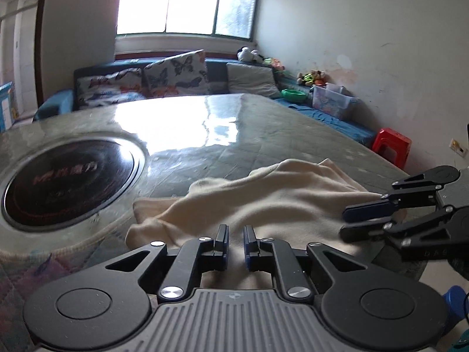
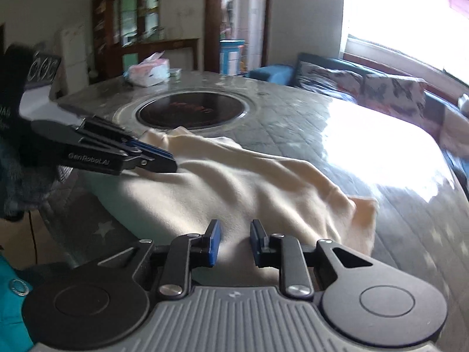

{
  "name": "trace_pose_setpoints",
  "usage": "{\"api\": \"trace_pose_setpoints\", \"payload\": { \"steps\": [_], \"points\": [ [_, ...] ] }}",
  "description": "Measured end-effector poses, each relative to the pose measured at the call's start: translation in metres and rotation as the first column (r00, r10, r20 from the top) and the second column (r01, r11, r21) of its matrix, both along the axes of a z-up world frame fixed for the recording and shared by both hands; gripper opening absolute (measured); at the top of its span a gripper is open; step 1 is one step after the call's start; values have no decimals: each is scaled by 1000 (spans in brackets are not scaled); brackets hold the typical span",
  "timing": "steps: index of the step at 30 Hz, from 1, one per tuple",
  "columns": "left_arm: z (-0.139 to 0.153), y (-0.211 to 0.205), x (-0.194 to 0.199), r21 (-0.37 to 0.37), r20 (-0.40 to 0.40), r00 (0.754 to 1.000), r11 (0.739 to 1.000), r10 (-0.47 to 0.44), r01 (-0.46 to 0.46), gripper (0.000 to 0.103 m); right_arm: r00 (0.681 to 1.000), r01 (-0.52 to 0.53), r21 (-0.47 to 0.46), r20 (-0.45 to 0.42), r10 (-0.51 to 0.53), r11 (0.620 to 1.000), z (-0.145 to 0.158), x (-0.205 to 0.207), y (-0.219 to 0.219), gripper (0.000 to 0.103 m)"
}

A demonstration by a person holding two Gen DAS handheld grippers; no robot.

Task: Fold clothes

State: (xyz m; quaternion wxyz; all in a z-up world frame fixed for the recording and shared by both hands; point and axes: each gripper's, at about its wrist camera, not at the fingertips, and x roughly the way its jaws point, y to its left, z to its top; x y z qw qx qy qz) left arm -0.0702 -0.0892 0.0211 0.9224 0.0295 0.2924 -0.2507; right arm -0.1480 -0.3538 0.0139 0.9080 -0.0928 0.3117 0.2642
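On the near edge of a big glossy table (image 1: 263, 123), seen from the left wrist cam, lies a cream garment (image 1: 263, 199), rumpled, w/ loose folds running away toward the far right. The left gripper (image 1: 236, 242) sits low over the cloth's near edge, jaws a narrow gap apart, cream fabric visible between & under the blue pads; can't tell if they pinch any of it. To the right, the right gripper (image 1: 346, 223) comes in from the side, fingers a small gap apart, tips resting at the garment's right edge. A round dark hotplate (image 1: 70, 179) is set into the tabletop, left of the cloth. Behind the table: a sofa w/ butterfly cushions (image 1: 173, 73) under a bright window, plus a red stool (image 1: 391, 143) by the wall. From the right wrist cam, the same garment (image 2: 243, 187) spreads across the table's near side, one corner reaching toward the hotplate (image 2: 192, 111). The right gripper (image 2: 234, 245) hovers over the near hem, jaws part open w/ cloth showing in the gap, grip unclear. The left gripper (image 2: 173, 162) enters from the left, fingers nearly together, tips touching the fabric's left side. A tissue pack (image 2: 149, 72) sits at the table's far edge.
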Motion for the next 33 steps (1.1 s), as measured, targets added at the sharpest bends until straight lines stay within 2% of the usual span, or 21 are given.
{"api": "trace_pose_setpoints", "payload": {
  "steps": [5,8,10,12,14,19,20,23,25,27,29,30,32,33],
  "points": [
    [-5,0,6,13,-20,1000,1000,24,-23,13,987,163,94,-32,-161,982,-3,-2,-37,21],
    [1,4,3,3,2,999,999,38,-38,13,982,190,120,-42,-187,974,1,0,-46,21],
    [5,8,2,0,15,998,998,66,-66,18,979,204,134,-46,-200,970,3,4,-51,21],
    [8,13,1,1,27,995,995,99,-99,25,976,215,132,-50,-210,968,2,11,-54,20],
    [9,18,0,1,29,992,993,120,-120,26,974,220,130,-77,-211,967,-2,18,-55,17],
    [4,23,0,28,4,989,989,146,-146,28,979,199,125,-70,-192,972,7,32,-56,17],
    [3,23,1,31,1,988,988,152,-152,29,980,193,123,-70,-186,973,10,39,-55,17],
    [4,24,4,19,-10,983,983,182,-182,44,986,163,112,-62,-157,980,16,59,-48,22],
    [4,24,6,14,-23,984,984,179,-179,44,989,138,106,-62,-132,985,20,74,-40,26],
    [3,24,9,16,-38,983,984,177,-177,42,992,107,95,-70,-101,990,20,88,-30,37],
    [2,25,12,11,-60,982,984,180,-179,38,995,78,72,-74,-73,994,18,102,-21,37],
    [1,26,14,8,-70,981,983,181,-181,24,995,64,56,-77,-59,996,16,108,-18,37],
    [0,27,15,6,-76,981,984,179,-179,17,994,44,41,-98,-39,998,11,119,-13,38],
    [0,28,15,6,-70,982,984,175,-175,11,993,39,38,-112,-35,998,9,123,-12,39]
  ]
}}
